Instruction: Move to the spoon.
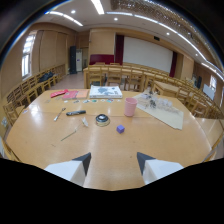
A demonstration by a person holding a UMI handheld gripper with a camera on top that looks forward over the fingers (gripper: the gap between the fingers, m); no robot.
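Observation:
A slim silvery spoon (59, 114) lies on the wooden table (165, 145), far ahead of my fingers and off to the left, beside a black marker (76, 113). My gripper (113, 160) hovers over the table's near edge. It is open, with only bare tabletop showing between the two dark fingertips (84, 160). Nothing is held.
Ahead of the fingers lie a purple cube (120, 129), a round black-and-gold object (102, 120), a thin stick (69, 135) and a pink cup (130, 106). Farther back are a book (105, 91), red items (59, 93) and a printed sheet (162, 109). Wooden chairs ring the table.

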